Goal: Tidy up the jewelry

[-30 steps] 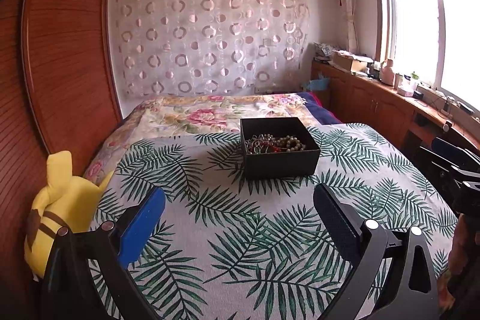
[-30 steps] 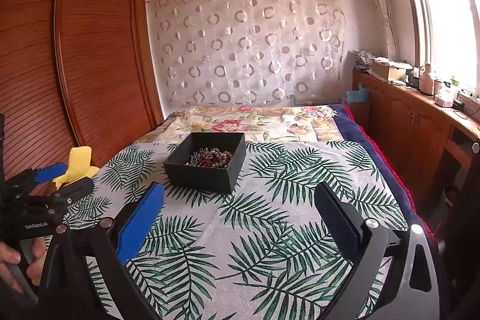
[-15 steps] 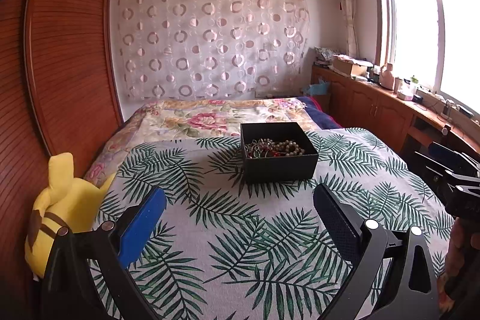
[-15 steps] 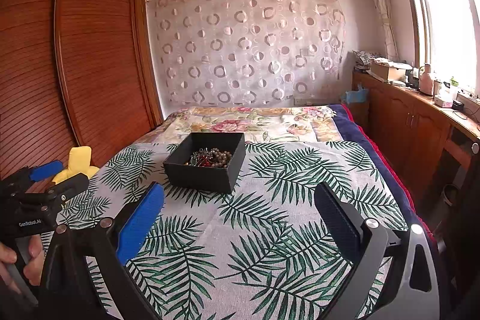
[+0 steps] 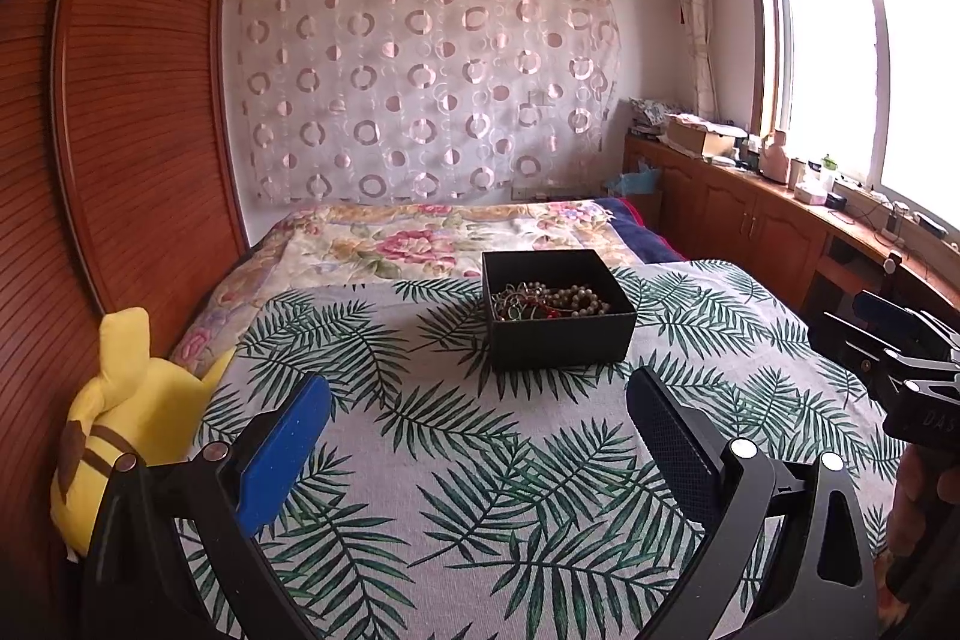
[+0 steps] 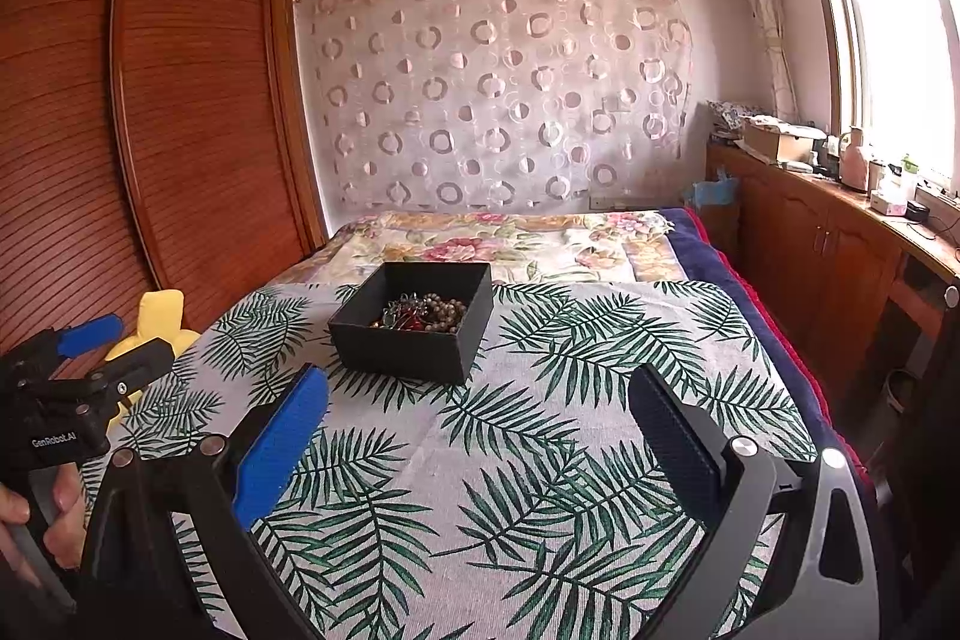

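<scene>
A black open box [image 5: 558, 334] stands on the leaf-print cloth [image 5: 480, 460] on the bed; it also shows in the right wrist view [image 6: 414, 340]. Tangled jewelry [image 5: 546, 302], with a bead strand and red pieces, lies inside it [image 6: 423, 314]. My left gripper [image 5: 480, 412] is open and empty, held above the cloth well short of the box. My right gripper [image 6: 480, 406] is open and empty, also short of the box. Each gripper shows at the other view's edge.
A yellow plush toy [image 5: 129, 400] lies at the bed's left edge by the wooden wardrobe [image 5: 120, 130]. A floral blanket [image 5: 432, 238] covers the far half of the bed. A wooden counter [image 5: 780, 196] with clutter runs along the right under the window.
Both grippers have tilted up slightly, so the box sits lower in view. Both stay open and empty.
</scene>
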Available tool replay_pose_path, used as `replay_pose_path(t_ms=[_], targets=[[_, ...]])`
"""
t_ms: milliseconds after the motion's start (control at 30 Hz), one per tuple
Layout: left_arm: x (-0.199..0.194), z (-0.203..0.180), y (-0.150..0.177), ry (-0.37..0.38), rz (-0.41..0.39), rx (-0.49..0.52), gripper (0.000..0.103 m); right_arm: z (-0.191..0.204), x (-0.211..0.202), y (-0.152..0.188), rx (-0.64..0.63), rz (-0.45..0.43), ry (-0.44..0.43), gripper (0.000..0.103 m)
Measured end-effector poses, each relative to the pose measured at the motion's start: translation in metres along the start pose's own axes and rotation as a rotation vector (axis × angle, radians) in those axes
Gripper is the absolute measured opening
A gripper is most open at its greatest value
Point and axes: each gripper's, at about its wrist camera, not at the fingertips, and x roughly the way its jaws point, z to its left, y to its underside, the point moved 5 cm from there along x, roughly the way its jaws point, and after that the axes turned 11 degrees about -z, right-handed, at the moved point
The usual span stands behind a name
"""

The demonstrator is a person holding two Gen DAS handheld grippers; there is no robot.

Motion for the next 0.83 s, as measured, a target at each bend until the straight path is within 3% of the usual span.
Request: replay_pose_path(t_ms=[833], targets=[[0.0, -0.0048, 0.0016, 0.013, 0.004, -0.003, 0.096, -0.003, -0.0016, 0.0026, -0.002, 0.0, 0.003, 0.101]])
